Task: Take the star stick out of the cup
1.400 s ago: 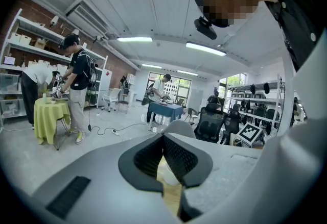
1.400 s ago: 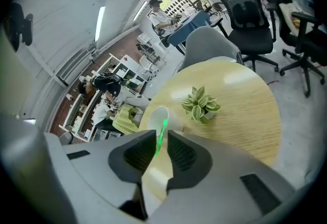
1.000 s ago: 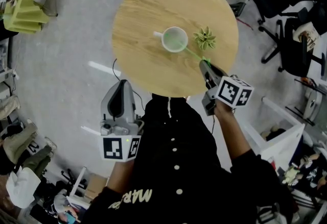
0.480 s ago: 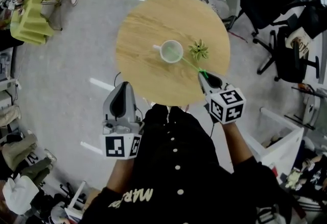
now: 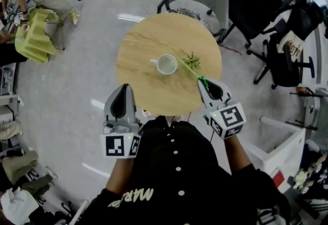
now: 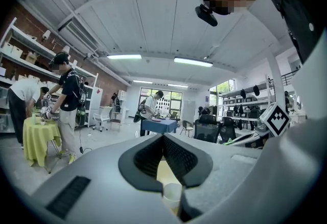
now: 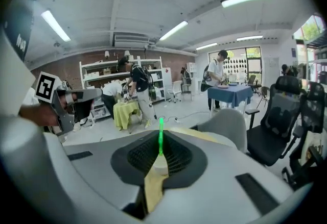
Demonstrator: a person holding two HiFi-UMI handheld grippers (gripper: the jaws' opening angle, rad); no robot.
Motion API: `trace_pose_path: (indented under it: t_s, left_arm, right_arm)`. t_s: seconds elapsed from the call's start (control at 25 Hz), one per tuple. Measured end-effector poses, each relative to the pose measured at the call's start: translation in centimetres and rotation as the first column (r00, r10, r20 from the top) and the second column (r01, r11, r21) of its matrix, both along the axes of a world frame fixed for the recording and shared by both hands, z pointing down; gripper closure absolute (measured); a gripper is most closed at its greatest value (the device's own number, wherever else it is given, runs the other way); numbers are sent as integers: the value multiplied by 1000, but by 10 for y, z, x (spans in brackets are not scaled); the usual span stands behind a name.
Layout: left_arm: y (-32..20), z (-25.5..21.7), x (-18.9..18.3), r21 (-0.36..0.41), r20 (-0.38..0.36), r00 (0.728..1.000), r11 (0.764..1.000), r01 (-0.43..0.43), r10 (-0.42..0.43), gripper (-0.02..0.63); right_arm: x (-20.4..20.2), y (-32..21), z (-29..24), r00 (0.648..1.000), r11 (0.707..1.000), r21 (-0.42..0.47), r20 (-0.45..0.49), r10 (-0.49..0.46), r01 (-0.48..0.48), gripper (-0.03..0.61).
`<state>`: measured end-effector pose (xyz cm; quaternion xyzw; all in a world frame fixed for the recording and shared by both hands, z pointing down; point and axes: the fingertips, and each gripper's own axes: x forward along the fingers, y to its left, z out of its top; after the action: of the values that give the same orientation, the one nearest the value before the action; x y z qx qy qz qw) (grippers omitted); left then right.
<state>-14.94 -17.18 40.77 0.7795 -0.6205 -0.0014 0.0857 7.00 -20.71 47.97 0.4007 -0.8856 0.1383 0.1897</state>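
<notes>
Fingers (image 7: 179,159) of your right gripper (image 5: 205,84) are pinched shut on the green stem of the star stick (image 5: 193,60), at the round counter's (image 5: 143,44) 5 o'clock edge. Your left gripper (image 5: 123,100), off the 7 o'clock edge, has its fingers closed on nothing. Further out, the star head sits just beside the white cup (image 5: 166,64), at its 3 o'clock.
</notes>
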Motion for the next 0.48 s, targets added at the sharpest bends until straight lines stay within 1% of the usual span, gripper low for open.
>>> trace_pose_path:
  t_s: [0.08, 0.2, 0.36, 0.48]
  left_arm:
    - [1, -11, 1, 19, 4, 1000, 1000, -7, 7, 611]
    - [4, -24, 4, 35, 16, 1000, 999, -20, 20, 611]
    - [7, -41, 3, 78, 29, 999, 997, -27, 25, 611]
    - [9, -56, 0, 110, 35, 999, 994, -22, 19, 611]
  right_arm:
    - [1, -2, -28, 999, 996, 90, 28, 18, -21, 555]
    - [6, -1, -64, 997, 980, 188, 68, 48, -60, 555]
    - [7, 2, -101, 990, 953, 288, 124, 63, -97, 556]
    - [9, 7, -120, 985, 935, 334, 156, 69, -118, 557]
